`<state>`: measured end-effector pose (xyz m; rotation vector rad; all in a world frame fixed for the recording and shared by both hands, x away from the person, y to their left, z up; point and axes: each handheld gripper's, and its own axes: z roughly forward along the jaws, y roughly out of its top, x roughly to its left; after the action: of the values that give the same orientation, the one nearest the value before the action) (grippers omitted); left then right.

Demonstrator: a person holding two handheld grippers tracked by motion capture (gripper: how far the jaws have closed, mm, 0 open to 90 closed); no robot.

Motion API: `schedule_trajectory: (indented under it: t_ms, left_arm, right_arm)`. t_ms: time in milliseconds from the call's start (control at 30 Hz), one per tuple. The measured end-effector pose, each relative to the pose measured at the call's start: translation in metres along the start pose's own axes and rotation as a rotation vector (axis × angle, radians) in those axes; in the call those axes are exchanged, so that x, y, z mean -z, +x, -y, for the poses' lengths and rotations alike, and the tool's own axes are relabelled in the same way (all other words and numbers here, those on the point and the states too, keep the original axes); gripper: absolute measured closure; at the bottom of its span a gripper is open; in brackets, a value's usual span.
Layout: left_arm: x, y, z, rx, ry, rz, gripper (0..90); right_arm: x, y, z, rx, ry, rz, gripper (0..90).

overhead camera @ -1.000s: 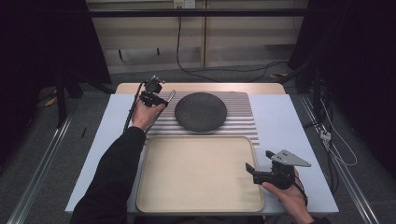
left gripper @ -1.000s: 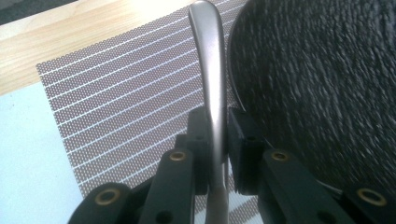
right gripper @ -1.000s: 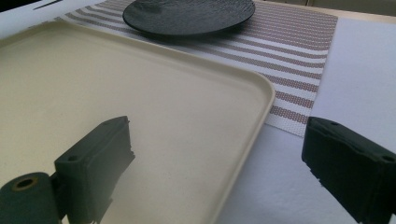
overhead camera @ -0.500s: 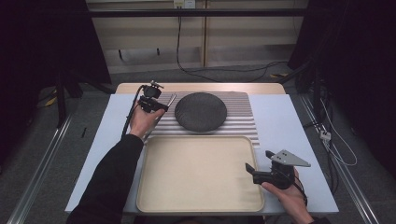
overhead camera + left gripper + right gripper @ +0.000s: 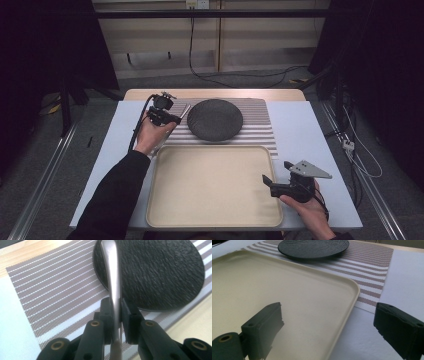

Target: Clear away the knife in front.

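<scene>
A: Where is the left gripper?

B: At the far left of the striped placemat, just beside the dark round plate. In the left gripper view its two black fingers are clamped on a slim metal utensil handle, which runs up between them and passes over the plate's near rim (I cannot tell what kind of utensil it is; its end is out of frame).

A: And the plate itself?

B: It rests on the placemat at the far middle of the worktop, rough and black on top, with nothing on it.

A: What about the right gripper?

B: Held low at the near right, at the right edge of the beige tray. In the right gripper view its fingers stand wide apart with nothing between them, one over the tray's surface and the other over the pale worktop beyond the rim.

A: The tray?

B: It lies bare at the near middle of the worktop, its far edge just beside the placemat's near edge.
</scene>
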<state>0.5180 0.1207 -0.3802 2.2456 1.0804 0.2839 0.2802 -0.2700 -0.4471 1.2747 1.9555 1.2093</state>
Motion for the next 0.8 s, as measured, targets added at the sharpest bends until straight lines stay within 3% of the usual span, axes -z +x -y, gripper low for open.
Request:
schedule_trajectory:
  t_ms: [67, 167, 567, 800]
  left_arm:
    - [0.002, -0.003, 0.002, -0.004, 0.001, 0.002, 79.8]
    - [0.005, -0.010, 0.005, -0.045, 0.024, 0.011, 79.8]
    - [0.019, -0.029, 0.023, -0.072, 0.022, 0.033, 79.8]
    - [0.026, -0.041, 0.032, -0.065, 0.023, 0.051, 79.8]
  right_arm:
    - [0.000, 0.000, 0.000, 0.001, 0.000, 0.000, 8.2]
    - [0.000, 0.000, 0.000, 0.002, 0.000, -0.001, 8.2]
    - [-0.001, 0.001, -0.001, 0.000, 0.003, -0.001, 8.3]
    - [-0.002, 0.001, -0.001, 0.003, 0.004, -0.001, 8.2]
